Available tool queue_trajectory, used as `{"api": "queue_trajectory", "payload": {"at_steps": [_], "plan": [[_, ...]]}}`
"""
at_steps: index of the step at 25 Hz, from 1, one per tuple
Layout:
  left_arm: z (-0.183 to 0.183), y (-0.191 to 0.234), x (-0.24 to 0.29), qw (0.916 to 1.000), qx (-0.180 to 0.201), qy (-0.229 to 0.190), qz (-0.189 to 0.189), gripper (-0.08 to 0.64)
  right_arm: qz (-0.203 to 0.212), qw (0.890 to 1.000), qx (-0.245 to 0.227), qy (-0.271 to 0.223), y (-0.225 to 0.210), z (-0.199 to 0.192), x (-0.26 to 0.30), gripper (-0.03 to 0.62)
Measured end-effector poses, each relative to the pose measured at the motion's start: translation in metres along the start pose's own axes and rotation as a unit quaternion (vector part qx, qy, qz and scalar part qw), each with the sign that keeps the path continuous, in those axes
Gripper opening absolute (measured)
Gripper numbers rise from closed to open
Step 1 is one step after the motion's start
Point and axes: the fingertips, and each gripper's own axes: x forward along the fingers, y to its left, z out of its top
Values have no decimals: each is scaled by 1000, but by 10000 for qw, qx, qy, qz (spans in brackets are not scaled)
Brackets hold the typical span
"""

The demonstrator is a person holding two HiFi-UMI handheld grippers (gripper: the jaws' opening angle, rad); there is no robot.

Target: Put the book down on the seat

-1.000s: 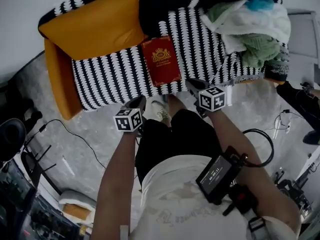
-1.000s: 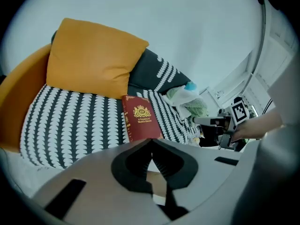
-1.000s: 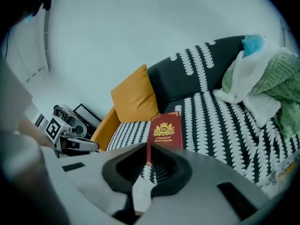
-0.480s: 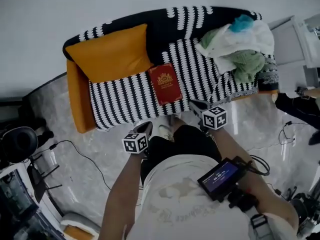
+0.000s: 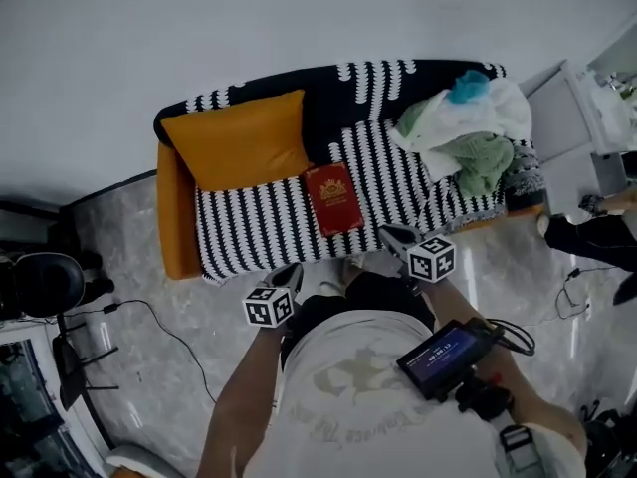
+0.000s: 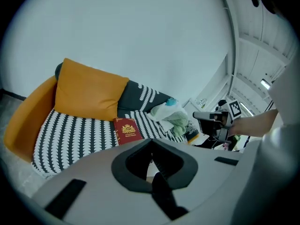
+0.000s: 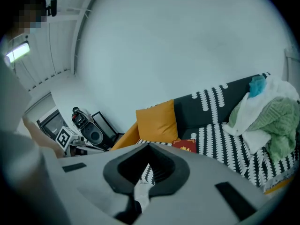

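Lying flat on the striped seat (image 5: 261, 222), the red book (image 5: 333, 198) sits near the front edge, cover up with its gold emblem showing. It is ahead of both grippers and touches neither. The left gripper (image 5: 291, 272) and the right gripper (image 5: 393, 235) hang over the floor in front of the sofa, close to the person's body. Each has its jaws pressed together on nothing. The seat wears a black-and-white striped cover over an orange frame. It stands on a grey marbled floor (image 5: 149, 257) against a plain pale wall (image 5: 299, 18). I count one book and two grippers. One orange cushion (image 5: 239, 137) lies just left of the book, and one heap of clothes (image 5: 463, 132) is at the right end.
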Motion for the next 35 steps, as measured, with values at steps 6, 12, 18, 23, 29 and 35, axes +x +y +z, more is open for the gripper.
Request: {"api": "queue_trajectory", "payload": {"at_steps": [6, 12, 18, 23, 29, 35], "plan": [[16, -24, -22, 9993, 159, -329, -79, 12, 253, 9984, -365, -343, 33, 26, -20, 15], [28, -42, -32, 9979, 233, -600, -86, 12, 551, 9955, -593, -502, 60, 33, -37, 15], [38, -51, -35, 9966, 325, -740, -148, 12, 576, 9941, -731, -552, 70, 32, -44, 15], [36, -56, -35, 9966, 354, -717, -191, 12, 543, 9947, -696, -534, 73, 24, -46, 15], [37, -56, -36, 9963, 378, -748, -208, 11, 527, 9947, -687, -553, 74, 20, -46, 15], [36, -56, -35, 9963, 351, -750, -222, 11, 525, 9948, -684, -547, 75, 19, -45, 15]]}}
